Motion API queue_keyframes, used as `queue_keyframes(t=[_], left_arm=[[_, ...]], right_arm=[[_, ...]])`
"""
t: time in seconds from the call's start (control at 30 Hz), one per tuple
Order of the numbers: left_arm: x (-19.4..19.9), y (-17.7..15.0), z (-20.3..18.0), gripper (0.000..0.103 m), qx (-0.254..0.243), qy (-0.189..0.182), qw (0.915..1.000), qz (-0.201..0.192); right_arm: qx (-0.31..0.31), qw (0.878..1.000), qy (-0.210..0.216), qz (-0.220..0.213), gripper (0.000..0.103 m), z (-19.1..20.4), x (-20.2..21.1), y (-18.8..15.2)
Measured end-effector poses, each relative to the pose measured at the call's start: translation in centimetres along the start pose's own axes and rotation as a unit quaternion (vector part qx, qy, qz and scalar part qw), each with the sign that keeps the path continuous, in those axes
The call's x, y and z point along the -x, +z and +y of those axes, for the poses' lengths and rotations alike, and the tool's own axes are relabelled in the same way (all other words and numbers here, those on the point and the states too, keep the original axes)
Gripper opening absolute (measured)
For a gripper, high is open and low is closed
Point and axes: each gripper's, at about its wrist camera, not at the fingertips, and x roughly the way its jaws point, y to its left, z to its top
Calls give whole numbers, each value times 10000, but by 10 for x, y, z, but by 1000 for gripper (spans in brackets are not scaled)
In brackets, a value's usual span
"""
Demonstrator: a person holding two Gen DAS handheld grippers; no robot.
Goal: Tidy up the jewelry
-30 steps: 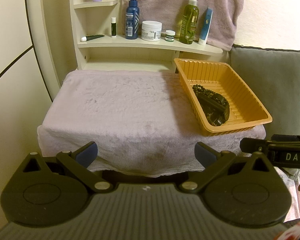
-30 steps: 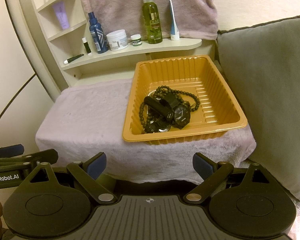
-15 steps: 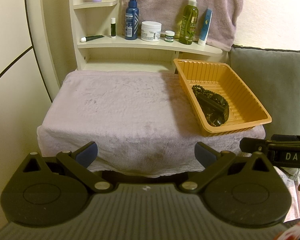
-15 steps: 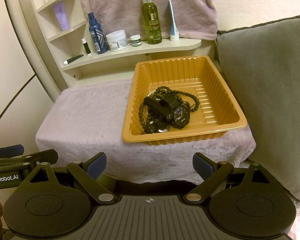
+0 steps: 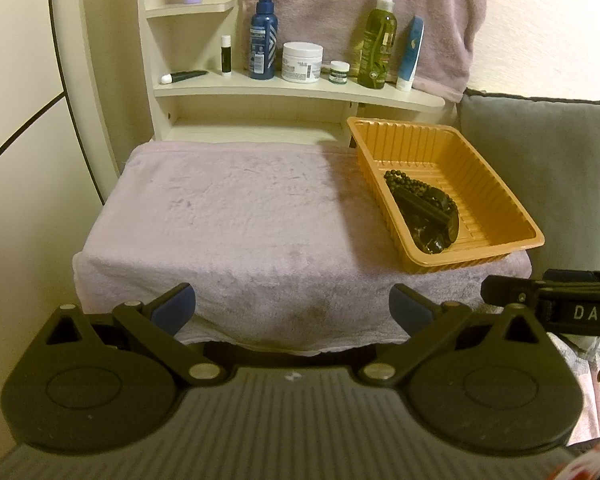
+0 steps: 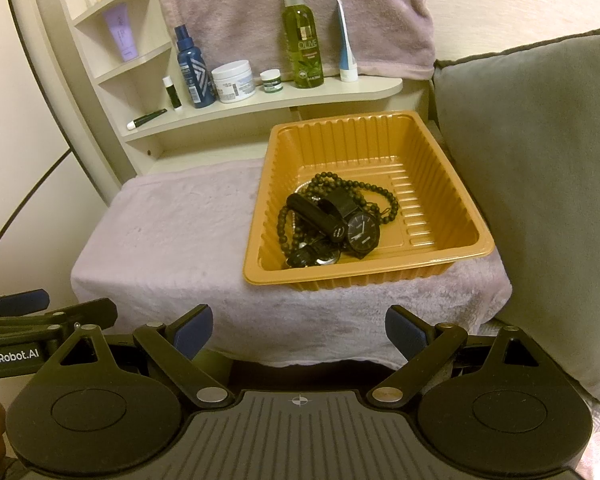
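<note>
1. All jewelry piled together in the orange tray (image 6: 452,184): a string of dark beads (image 6: 376,194), a black watch (image 6: 363,232) with a round face, a second watch (image 6: 312,257) lower down, and a long black case or band (image 6: 316,216) lying across the top.
2. Heaped in the near left part of the tray, tangled, touching each other. Far right part of the tray bare.
3. Tray walls high enough to stop small things rolling off. Sitting on the right side of the soft pink towel (image 5: 236,216), near the front edge.
4. Left side of the towel bare. Soft and flat, so a gentle spot for small things.
5. Fits two stories: jewelry gathered into the tray and done, or waiting there to be sorted out onto the towel. Cannot tell which.
6. Left gripper (image 5: 293,307) held low in front of the towel, fingers wide apart, holding nothing.
7. Right gripper (image 6: 299,327) held low too, aimed at the tray, fingers wide apart, holding nothing.
8. Behind, a shelf (image 6: 300,98) with bottles and jars, well apart from the jewelry. Grey cushion (image 6: 532,168) just beside the tray.
</note>
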Motion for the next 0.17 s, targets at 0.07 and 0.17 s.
queue_keyframes(t=[0.07,0.17], left_arm=[[3,-1,1,103,45,22,9999,-127],[2,2,4,103,106,-23,9998,-143]], right_arm=[[6,10000,2,-5,93,0,0,0],[0,10000,6,-11,93,0,0,0]])
